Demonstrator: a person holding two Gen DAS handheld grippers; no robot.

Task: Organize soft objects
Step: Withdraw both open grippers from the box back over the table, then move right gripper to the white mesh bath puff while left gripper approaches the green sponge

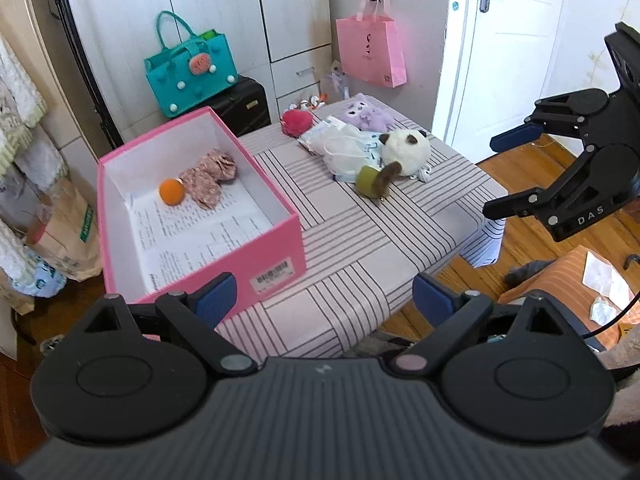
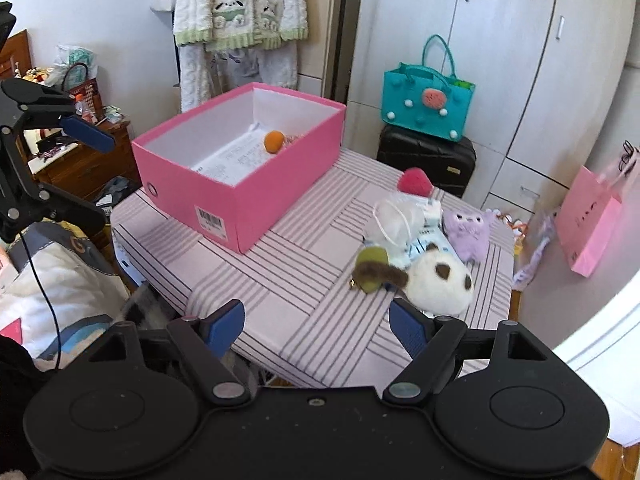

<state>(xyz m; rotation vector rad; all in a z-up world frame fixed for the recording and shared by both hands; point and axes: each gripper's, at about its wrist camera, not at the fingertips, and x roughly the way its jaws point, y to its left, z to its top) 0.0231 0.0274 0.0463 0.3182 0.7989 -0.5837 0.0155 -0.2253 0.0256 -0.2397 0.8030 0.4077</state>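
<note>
A pink box [image 1: 256, 248] [image 2: 280, 196] stands on the striped table [image 1: 360, 256] [image 2: 296, 292]. An orange ball [image 1: 172, 191] [image 2: 274, 142] and a floral cloth [image 1: 210, 176] lie in it. On the table lie a white-and-brown plush [image 1: 406, 151] [image 2: 438, 282], a green plush [image 1: 370, 181] [image 2: 372, 268], a purple plush [image 1: 368, 114] [image 2: 468, 232], a red plush [image 1: 297, 121] [image 2: 415, 182] and white packets [image 1: 344, 146] [image 2: 400, 220]. My left gripper [image 1: 324, 300] is open and empty near the table's front edge. My right gripper [image 2: 318, 326] is open and empty, just short of the white plush.
A teal bag [image 1: 192, 76] [image 2: 428, 104] sits on a black suitcase [image 2: 426, 160] behind the table. A pink paper bag [image 1: 372, 50] [image 2: 592, 220] hangs by the wardrobe. Robes [image 2: 236, 12] hang left. Wooden floor [image 1: 528, 168] lies right of the table.
</note>
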